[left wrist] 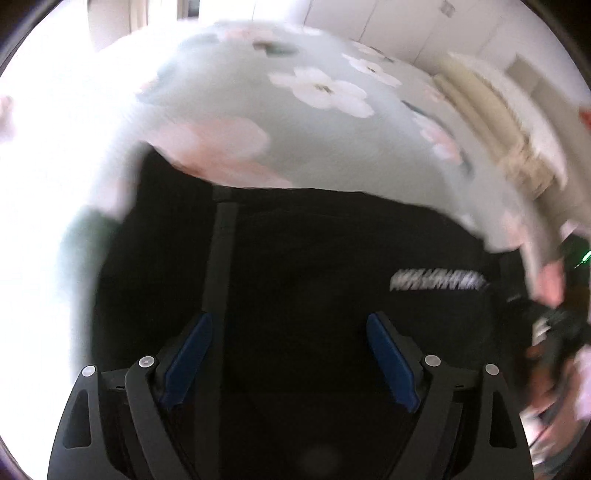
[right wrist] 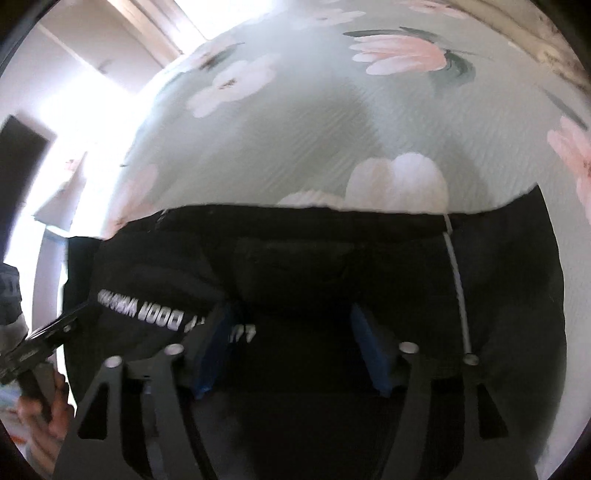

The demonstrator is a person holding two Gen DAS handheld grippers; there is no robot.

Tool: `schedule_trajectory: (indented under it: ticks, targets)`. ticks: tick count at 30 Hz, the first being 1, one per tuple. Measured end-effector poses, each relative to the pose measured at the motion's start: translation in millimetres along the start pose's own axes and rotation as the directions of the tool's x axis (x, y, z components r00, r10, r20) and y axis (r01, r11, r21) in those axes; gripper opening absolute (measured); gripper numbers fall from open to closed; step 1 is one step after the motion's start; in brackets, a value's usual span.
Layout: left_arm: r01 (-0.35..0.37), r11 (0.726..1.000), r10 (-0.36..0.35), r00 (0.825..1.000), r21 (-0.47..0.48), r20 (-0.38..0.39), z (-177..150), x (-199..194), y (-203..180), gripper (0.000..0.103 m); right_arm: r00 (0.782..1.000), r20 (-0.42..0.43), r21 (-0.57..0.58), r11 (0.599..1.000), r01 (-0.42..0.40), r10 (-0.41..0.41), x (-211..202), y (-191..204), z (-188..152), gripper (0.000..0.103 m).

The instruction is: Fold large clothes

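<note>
A large black garment (left wrist: 314,258) with white lettering (left wrist: 437,281) lies on a pale green flowered bedsheet (left wrist: 295,129). My left gripper (left wrist: 290,321) is open just above the black cloth, blue pads (left wrist: 188,358) wide apart, nothing between them. In the right wrist view the same garment (right wrist: 498,277) fills the lower half, with white lettering (right wrist: 147,310) and a white drawstring (right wrist: 458,280). My right gripper (right wrist: 291,332) is open over a fold of the cloth, its blue pads (right wrist: 369,347) apart. The other gripper (right wrist: 40,343) shows at the left edge.
The flowered sheet (right wrist: 332,110) stretches beyond the garment. Cream folded bedding (left wrist: 491,122) lies at the far right of the bed. White cupboard doors (left wrist: 388,22) stand behind. A bright window (right wrist: 92,92) is at the left. A hand (right wrist: 44,424) holds the other gripper.
</note>
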State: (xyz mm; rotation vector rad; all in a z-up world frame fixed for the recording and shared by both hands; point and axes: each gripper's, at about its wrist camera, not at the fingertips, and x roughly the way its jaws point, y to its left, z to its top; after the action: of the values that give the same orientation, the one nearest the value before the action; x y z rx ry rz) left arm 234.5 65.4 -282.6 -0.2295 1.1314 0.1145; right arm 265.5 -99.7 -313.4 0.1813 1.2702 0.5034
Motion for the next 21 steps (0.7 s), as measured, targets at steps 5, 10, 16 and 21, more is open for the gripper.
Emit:
schedule_trajectory:
  ticks: [5, 10, 16, 21]
  targets:
    - [-0.07, 0.997, 0.07, 0.998, 0.037, 0.006, -29.6, -42.3, 38.1, 0.087, 0.998, 0.048, 0.046, 0.998, -0.053, 0.051, -55.0, -41.4, -34.9, 0.077]
    - [-0.139, 0.99, 0.137, 0.987, -0.027, -0.081, -52.8, -42.5, 77.9, 0.087, 0.996, 0.063, 0.08, 0.995, 0.057, -0.062, -95.9, -76.7, -80.3, 0.085]
    - [0.102, 0.977, -0.115, 0.991, -0.187, -0.063, -48.9, -34.1, 107.4, 0.087, 0.994, 0.028, 0.152, 0.983, 0.099, -0.105, -105.7, -105.7, -104.7, 0.09]
    - [0.063, 0.979, -0.085, 0.991, -0.195, -0.105, -32.7, -3.5, 117.7, 0.087, 0.999, -0.035, 0.173, 0.985, -0.006, 0.012, -76.3, -118.5, -96.4, 0.093]
